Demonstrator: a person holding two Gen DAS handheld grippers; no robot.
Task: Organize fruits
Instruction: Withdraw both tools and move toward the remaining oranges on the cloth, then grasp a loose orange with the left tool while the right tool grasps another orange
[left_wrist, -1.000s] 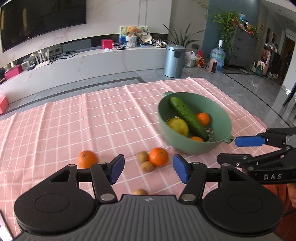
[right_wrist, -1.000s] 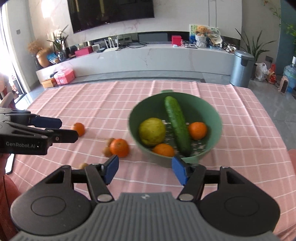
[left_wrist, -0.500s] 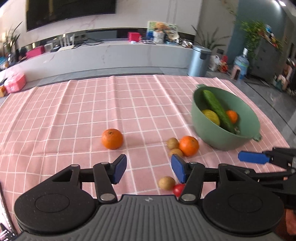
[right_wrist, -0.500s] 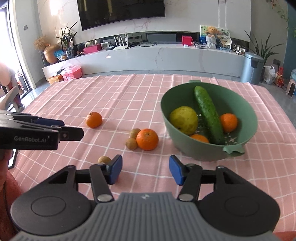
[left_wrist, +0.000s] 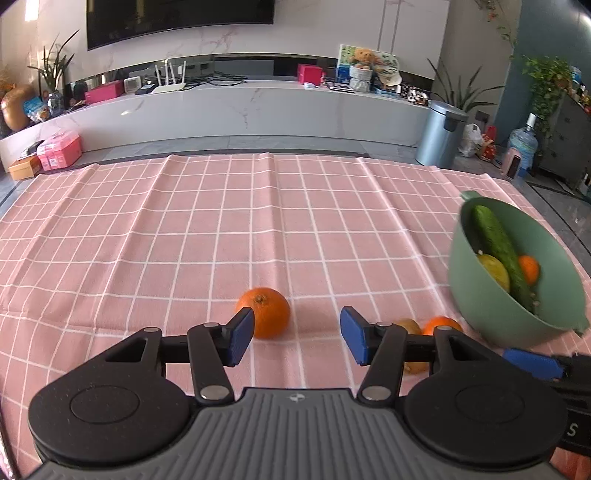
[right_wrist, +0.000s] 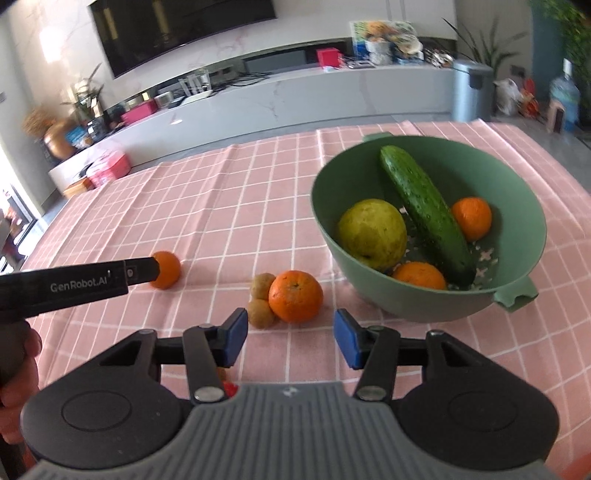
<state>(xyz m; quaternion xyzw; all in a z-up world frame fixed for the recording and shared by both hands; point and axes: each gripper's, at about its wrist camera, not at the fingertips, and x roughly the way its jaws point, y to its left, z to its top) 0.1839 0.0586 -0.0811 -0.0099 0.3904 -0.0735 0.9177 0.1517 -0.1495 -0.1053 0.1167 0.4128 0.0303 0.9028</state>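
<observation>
— Left gripper (left_wrist: 297, 338)?
— Spread wide, nothing between the blue pads (left_wrist: 240, 339). Low over pink checked tablecloth (left_wrist: 184, 240), with lone orange (left_wrist: 266, 312) just past the left pad.

— Right gripper (right_wrist: 290, 341)?
— Likewise parted and gripping nothing, pointed at second orange (right_wrist: 295, 301) lying against two small brown fruits (right_wrist: 261, 302).

— Looks of the fruit?
— Round, bright, dimpled skin, green stem scar on top.

— Green bowl (right_wrist: 517, 206)?
— Right of that cluster, tipped a little. Inside: long cucumber (right_wrist: 424, 206), yellow-green pear (right_wrist: 373, 232), two more oranges (right_wrist: 472, 218).
</observation>
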